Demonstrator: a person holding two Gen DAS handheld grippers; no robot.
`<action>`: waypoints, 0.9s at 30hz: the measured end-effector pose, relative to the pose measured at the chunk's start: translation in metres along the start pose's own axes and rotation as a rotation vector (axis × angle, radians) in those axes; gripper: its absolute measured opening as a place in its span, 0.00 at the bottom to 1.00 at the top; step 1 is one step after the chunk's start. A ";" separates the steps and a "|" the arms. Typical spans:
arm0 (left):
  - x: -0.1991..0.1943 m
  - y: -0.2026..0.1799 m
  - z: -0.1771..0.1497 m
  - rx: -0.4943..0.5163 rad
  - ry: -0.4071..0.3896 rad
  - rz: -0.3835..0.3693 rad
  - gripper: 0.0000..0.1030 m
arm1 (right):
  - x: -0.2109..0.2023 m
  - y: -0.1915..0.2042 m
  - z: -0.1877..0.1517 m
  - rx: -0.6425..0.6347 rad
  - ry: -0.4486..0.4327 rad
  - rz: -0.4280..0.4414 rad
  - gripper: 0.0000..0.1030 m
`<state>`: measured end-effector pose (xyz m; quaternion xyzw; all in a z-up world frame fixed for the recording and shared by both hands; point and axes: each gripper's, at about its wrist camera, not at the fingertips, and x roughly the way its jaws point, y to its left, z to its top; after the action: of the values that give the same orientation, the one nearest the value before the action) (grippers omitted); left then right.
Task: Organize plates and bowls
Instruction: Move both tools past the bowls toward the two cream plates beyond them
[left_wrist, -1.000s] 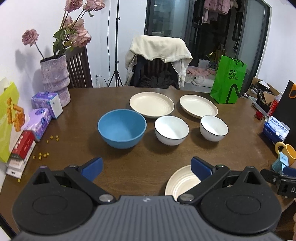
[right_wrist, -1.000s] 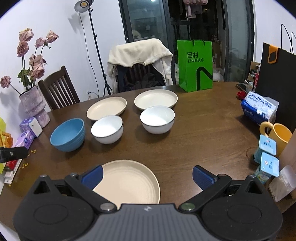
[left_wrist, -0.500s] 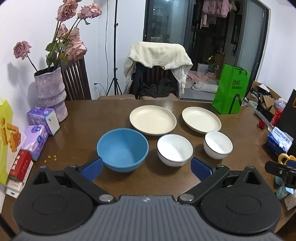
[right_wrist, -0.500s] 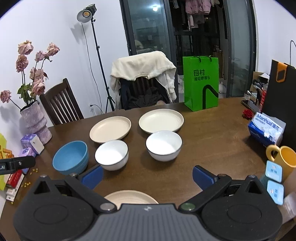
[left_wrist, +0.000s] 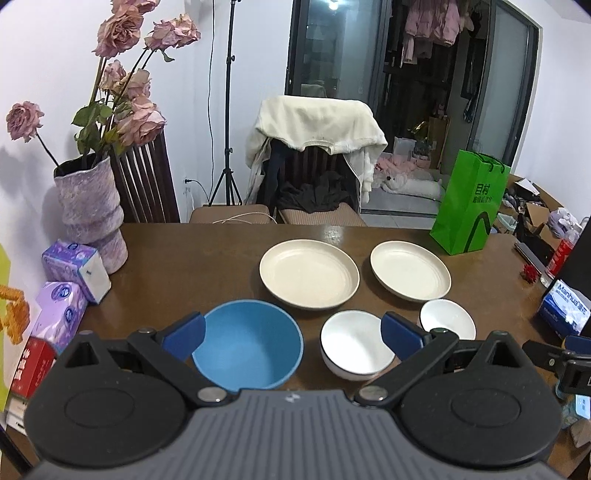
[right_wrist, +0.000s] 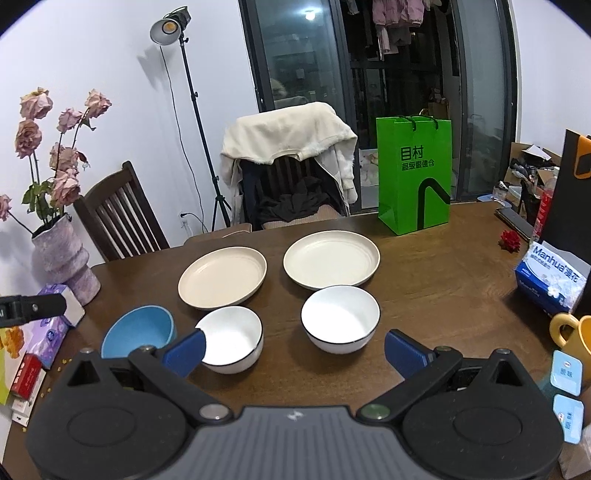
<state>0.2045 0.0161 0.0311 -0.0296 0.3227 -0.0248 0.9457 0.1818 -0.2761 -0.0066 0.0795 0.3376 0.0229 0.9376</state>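
On the brown table (left_wrist: 192, 251) ahead of you sit five dishes, none of them stacked. From your left gripper (left_wrist: 291, 334), whose blue-padded fingers stand wide apart and hold nothing, the blue bowl (left_wrist: 247, 350) lies at about 11 o'clock, close in, just beside the left pad. The nearer white bowl (left_wrist: 354, 345) sits at 1 o'clock, partly behind the right pad, and the second white bowl (left_wrist: 447, 320) shows beyond it at 2 o'clock. Two cream plates lie farther out, side by side but apart: the left plate (left_wrist: 309, 273) at 12 o'clock, the right plate (left_wrist: 410, 270) at 1 o'clock.

Your right gripper (right_wrist: 293, 350) is also spread wide and empty. The larger-looking white bowl (right_wrist: 340, 319) stands at 12 o'clock between its fingers' line of sight; the other white bowl (right_wrist: 232, 339) is at 10 o'clock, touching the left pad in view. The blue bowl (right_wrist: 138, 330) is farther left at 9 o'clock.

A green bag (right_wrist: 413, 179) stands at the table's far edge, at 1 o'clock, and a vase of pink roses (left_wrist: 90, 206) at 10 o'clock in the left view.
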 end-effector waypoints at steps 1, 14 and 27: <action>0.004 0.001 0.003 -0.001 -0.001 0.000 1.00 | 0.003 0.001 0.002 0.000 0.001 -0.002 1.00; 0.054 0.013 0.039 -0.028 0.004 0.016 1.00 | 0.046 0.014 0.031 -0.004 0.009 -0.011 1.00; 0.103 0.017 0.072 -0.041 0.008 0.019 1.00 | 0.089 0.024 0.060 -0.016 0.022 -0.029 1.00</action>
<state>0.3299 0.0295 0.0238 -0.0460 0.3274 -0.0093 0.9437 0.2887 -0.2518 -0.0129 0.0668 0.3490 0.0128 0.9347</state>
